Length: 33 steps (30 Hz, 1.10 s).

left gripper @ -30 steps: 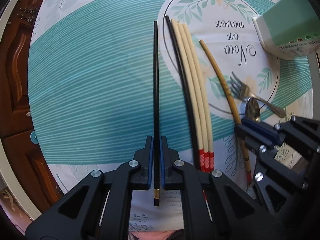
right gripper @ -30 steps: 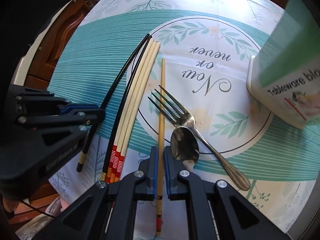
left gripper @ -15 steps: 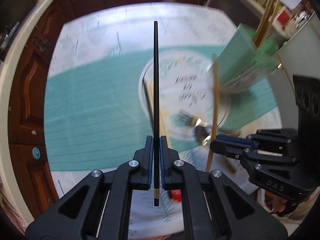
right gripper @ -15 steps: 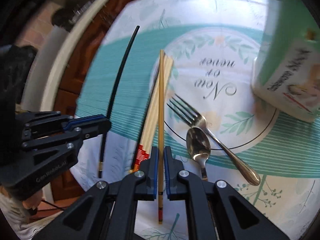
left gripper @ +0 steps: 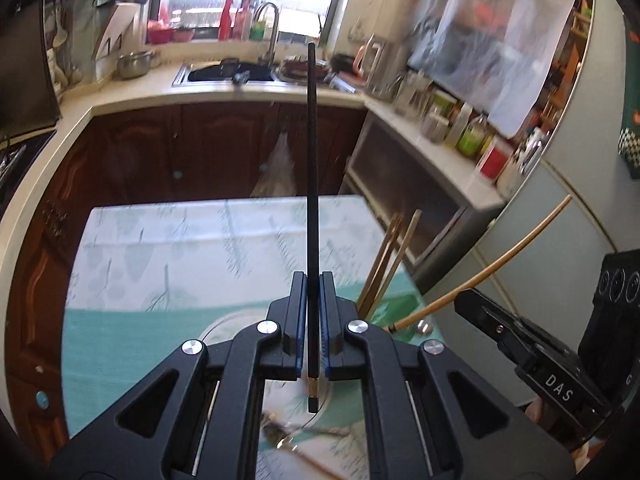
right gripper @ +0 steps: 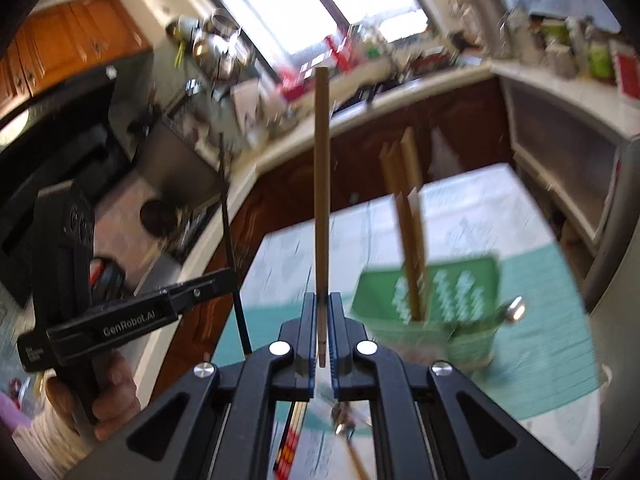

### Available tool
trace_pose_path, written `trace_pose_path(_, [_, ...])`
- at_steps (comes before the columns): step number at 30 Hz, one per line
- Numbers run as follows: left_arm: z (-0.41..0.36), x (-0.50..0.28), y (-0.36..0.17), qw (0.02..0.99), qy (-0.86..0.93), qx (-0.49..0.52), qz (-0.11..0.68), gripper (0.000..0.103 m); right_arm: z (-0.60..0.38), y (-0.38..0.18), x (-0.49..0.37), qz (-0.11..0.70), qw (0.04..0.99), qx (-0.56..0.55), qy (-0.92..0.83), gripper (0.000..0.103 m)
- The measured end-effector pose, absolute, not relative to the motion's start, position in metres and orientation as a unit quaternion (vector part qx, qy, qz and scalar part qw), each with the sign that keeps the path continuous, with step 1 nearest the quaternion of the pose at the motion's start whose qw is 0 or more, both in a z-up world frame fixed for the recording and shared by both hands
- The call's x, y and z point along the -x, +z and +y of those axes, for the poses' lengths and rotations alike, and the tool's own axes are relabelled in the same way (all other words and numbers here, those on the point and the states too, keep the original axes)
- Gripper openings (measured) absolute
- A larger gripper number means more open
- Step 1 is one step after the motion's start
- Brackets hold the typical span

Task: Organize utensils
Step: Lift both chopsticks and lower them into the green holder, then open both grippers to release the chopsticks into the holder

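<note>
— Two chopsticks aloft: the slim black chopstick (left gripper: 311,184) clamped near its butt end in the left gripper (left gripper: 311,344), the tan wooden chopstick (right gripper: 321,184) likewise pinched in the right gripper (right gripper: 321,344).

— How will they handle?

— Light, stiff, probably slick; gripped low, they may pivot. The green utensil holder (right gripper: 444,296) on the teal tablecloth (left gripper: 132,320) waits nearby.

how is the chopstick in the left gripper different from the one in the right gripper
The black chopstick in the left gripper is dark and slim with a gold band near its butt; the tan chopstick in the right gripper is pale wood and looks thicker. The black one's butt sticks out well behind the jaws; the tan one's barely does. Both are clamped near one end, off the table.
</note>
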State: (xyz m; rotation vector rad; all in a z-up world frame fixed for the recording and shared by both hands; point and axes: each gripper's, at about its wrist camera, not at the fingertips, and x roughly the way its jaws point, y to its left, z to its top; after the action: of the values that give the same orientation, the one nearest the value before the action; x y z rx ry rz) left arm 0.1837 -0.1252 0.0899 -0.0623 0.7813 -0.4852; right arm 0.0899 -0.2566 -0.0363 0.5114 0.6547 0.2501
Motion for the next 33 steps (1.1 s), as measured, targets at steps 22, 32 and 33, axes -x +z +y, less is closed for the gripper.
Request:
trace_pose_path(22, [-0.165,-0.212,-0.035,0.903,-0.253,0.035,0.347,0.005,-0.283,-0.046,-0.118,0.304,0.936,-0.166,0.062,0.0])
trace_pose_path(32, [-0.146,-0.181,-0.065,0.889,-0.245,0.017,0.386,0.055,-0.264,-0.063,-0.11,0.323,0.924,-0.176,0.1,0.0])
trace_pose_path(33, [-0.143,-0.178,-0.064,0.889,-0.241,0.017,0.388,0.055,-0.264,-0.064,-0.107,0.324,0.923,-0.179,0.1,0.0])
